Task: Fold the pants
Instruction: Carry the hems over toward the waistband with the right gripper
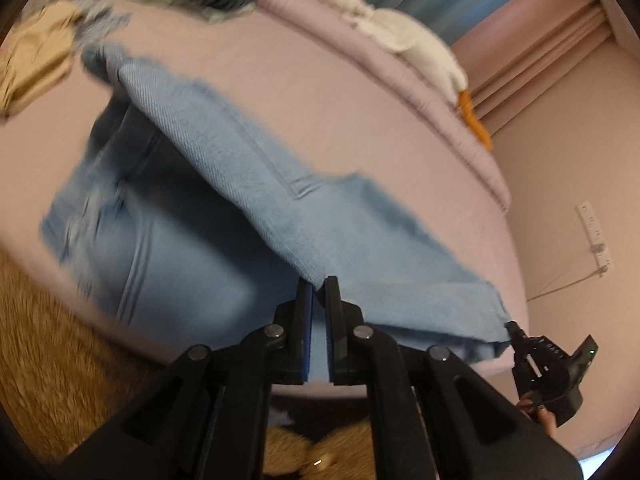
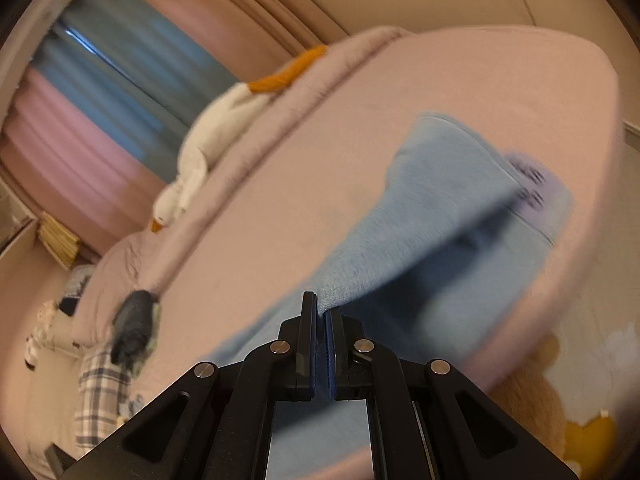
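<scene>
Pants lifted off pink bed by one edge, pinched tight in left claw and right claw; plenty of bare bed beyond.

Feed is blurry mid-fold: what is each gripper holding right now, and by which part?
Both hold the blue pants: the left gripper is shut on the raised edge, and the right gripper is pinching that edge farther along.

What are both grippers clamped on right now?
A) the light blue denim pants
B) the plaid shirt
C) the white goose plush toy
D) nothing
A: the left gripper and the right gripper each pinch an edge of the light blue denim pants, lifted off the pink bed.
</scene>
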The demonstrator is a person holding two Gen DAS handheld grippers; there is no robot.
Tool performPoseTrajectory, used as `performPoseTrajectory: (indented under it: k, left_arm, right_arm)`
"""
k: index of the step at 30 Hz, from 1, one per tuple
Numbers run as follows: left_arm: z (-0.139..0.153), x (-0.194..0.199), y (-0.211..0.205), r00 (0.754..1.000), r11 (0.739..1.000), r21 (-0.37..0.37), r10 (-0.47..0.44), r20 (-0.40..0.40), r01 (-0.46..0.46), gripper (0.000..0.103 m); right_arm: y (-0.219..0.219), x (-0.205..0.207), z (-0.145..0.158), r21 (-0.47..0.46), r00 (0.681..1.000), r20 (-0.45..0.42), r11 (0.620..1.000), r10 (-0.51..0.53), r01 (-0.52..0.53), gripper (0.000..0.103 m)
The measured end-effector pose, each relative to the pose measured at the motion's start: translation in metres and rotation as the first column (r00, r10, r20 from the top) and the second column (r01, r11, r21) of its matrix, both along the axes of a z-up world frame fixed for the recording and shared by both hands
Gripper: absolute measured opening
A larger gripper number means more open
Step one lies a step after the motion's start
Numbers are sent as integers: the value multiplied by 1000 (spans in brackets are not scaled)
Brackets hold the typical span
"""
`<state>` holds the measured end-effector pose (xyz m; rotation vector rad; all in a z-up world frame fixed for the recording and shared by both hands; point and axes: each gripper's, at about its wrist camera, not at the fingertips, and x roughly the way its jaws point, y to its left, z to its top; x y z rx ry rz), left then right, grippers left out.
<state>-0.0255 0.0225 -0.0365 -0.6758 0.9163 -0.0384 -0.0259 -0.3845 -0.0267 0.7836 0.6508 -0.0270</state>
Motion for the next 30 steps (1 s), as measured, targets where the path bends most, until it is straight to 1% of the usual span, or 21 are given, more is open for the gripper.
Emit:
performPoseTrajectory:
  k: [2, 4, 5, 6, 7, 8, 9, 10, 12, 14, 16, 17, 18, 19, 22, 23, 24, 25, 27, 29, 30]
  left_arm:
    - [-14, -4, 3, 999, 1000, -17, 16, -49, -16, 9]
    - [-19, -9, 7, 997, 999, -15, 39, -71, -40, 11]
    - [-18, -12, 10, 996, 998, -1, 58, -72, -59, 13]
    - [-15, -15, 16, 993, 995, 28, 96, -61, -95, 22]
    - [-11, -15, 23, 990, 990, 52, 134, -46, -132, 34]
    - [-6, -17, 32, 985, 983, 61, 173, -30, -171, 41]
    - [-2, -19, 44, 977, 976, 46, 213, -10, -212, 54]
    - [0, -22, 52, 970, 969, 25, 244, 9, -244, 57]
    - [5, -24, 71, 953, 953, 1, 302, 32, -302, 57]
    - [12, -23, 79, 946, 946, 19, 321, 48, -322, 57]
    - [16, -12, 82, 945, 945, 40, 323, 48, -325, 52]
    - [15, -7, 86, 947, 947, 26, 319, 44, -320, 45]
    - [14, -7, 92, 948, 949, 11, 315, 40, -316, 24]
    - [12, -5, 94, 947, 948, 10, 319, 35, -319, 18]
    - [11, -1, 98, 952, 953, -3, 304, 22, -304, 14]
    - [11, -1, 100, 953, 953, -13, 302, 18, -302, 14]
    - [13, 1, 102, 956, 956, -23, 293, 17, -293, 13]
    - [18, 2, 103, 958, 958, -31, 286, 22, -285, 13]
    - [31, 2, 106, 961, 962, -53, 271, 58, -268, 10]
    - [48, -1, 107, 962, 967, -59, 253, 105, -248, 10]
    - [57, -6, 105, 965, 972, -42, 235, 120, -231, 10]
  right_arm:
    - [1, 0, -13, 16, 999, -35, 1000, -2, 2, 5]
    - [-2, 4, -23, 40, 998, -65, 999, 2, 1, 5]
    - [-4, 6, -26, 47, 997, -74, 999, 2, 2, 5]
    - [-5, 7, -28, 53, 997, -81, 999, -6, 11, 5]
    - [-9, 8, -30, 58, 996, -84, 998, -21, 26, 6]
    - [-13, 8, -31, 59, 996, -79, 998, -29, 33, 8]
    - [-16, 8, -32, 51, 996, -81, 998, -40, 44, 15]
    - [-22, 10, -33, 32, 994, -90, 997, -64, 67, 29]
    - [-32, 14, -34, 33, 992, -87, 995, -87, 90, 42]
    - [-38, 18, -36, 54, 993, -81, 994, -86, 91, 43]
    - [-44, 23, -35, 44, 990, -94, 994, -100, 105, 43]
    - [-46, 25, -34, 39, 989, -95, 993, -110, 114, 43]
    - [-48, 26, -34, 33, 988, -93, 991, -123, 127, 43]
    - [-53, 27, -33, 15, 984, -99, 988, -150, 152, 43]
    - [-66, 35, -34, -38, 973, -112, 979, -203, 200, 42]
    - [-70, 40, -34, -56, 971, -120, 978, -209, 203, 39]
    - [-72, 46, -33, -68, 971, -119, 978, -205, 198, 21]
    - [-74, 53, -29, -77, 975, -111, 980, -190, 183, 12]
    - [-75, 67, -15, -81, 986, -87, 987, -144, 137, 10]
    - [-76, 74, 15, -70, 994, 10, 991, -112, 112, 10]
    - [-77, 72, 27, -67, 993, 58, 992, -106, 110, 9]
